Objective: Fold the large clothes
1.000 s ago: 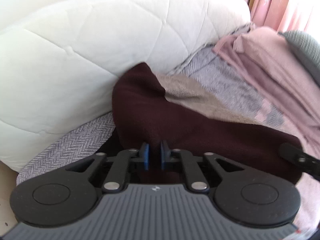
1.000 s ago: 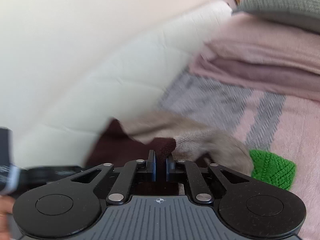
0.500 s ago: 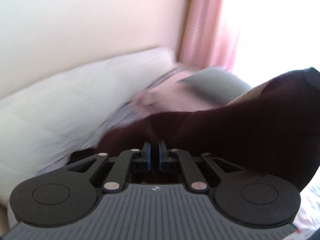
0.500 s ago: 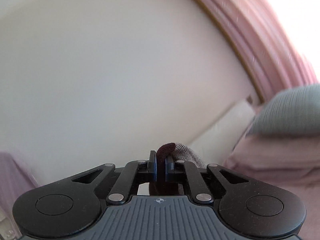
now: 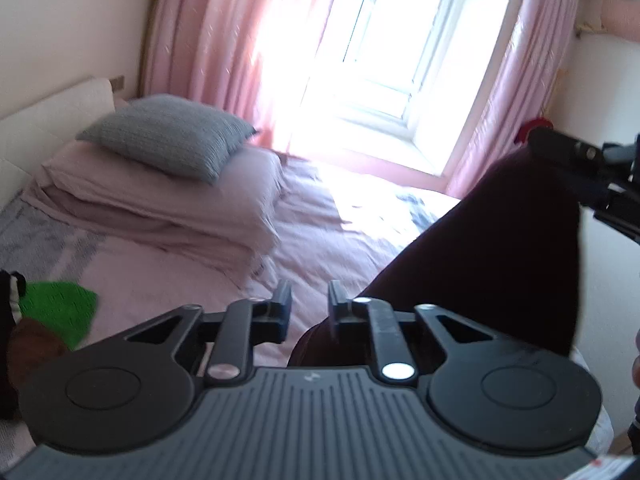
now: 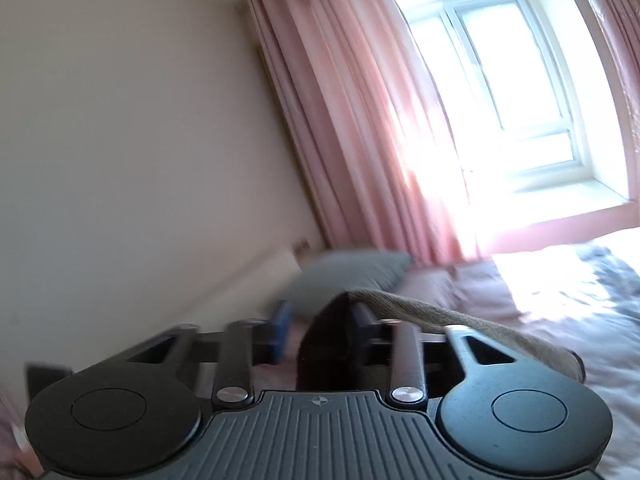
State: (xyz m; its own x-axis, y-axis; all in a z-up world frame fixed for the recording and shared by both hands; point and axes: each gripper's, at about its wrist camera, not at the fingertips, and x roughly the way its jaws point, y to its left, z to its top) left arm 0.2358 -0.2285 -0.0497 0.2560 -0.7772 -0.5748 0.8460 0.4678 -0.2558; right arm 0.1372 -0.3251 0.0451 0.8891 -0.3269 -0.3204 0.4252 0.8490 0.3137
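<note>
Step in hand: the dark maroon garment (image 5: 492,264) is up off the bed (image 5: 160,264) and is being let go, apparently a toss or a re-grip partway through folding.
Left gripper (image 5: 309,302): jaws have just been opening, now a narrow gap; the cloth lies against the right-hand finger only, not pinched.
Right gripper (image 6: 320,322): jaws have just been opening wide; the garment's edge, with its beige-grey lining (image 6: 460,326), drapes over the right-hand finger, unclamped.
Garment place: lower right of the left wrist frame, lower centre of the right.
Next move: likely let it settle flat on the bed, then take fresh corners.
Hard to make out: most of the garment is cut off; its shape is unclear. Both frames are blurred, and the window (image 5: 384,52) glare washes out the far bed.
</note>
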